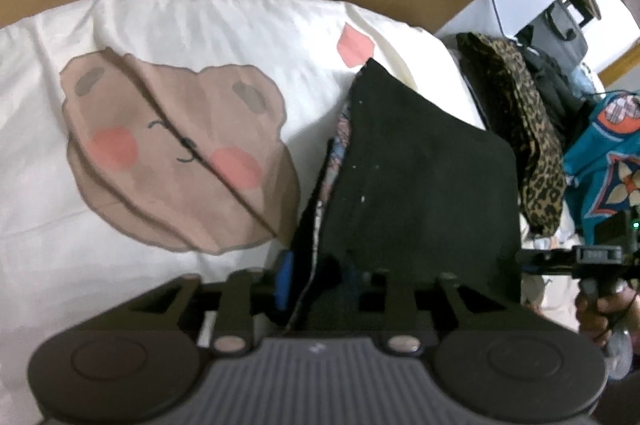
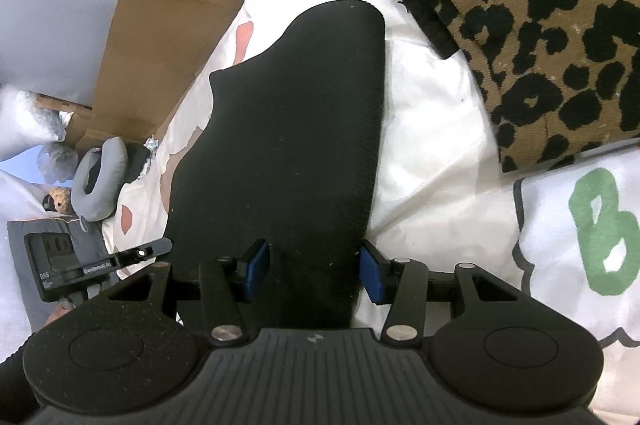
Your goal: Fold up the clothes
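Mid-fold: my left gripper (image 1: 320, 285) and right gripper (image 2: 314, 273) both pinched the black garment (image 2: 288, 129) above the bedsheet (image 1: 200, 25). Next, I reckoned, lay it over evenly.

The room was evenly and softly lit from overhead, the white bedsheet (image 1: 192, 25) bright almost to washing out, with only faint shadows in its creases. The left wrist view was smeared by motion blur — the bear print (image 1: 176, 153) and the black garment (image 1: 420, 185) both soft — while the right wrist view stayed crisp. Both pictures bowed at the edges and went dark in the corners — plain fisheye bending.
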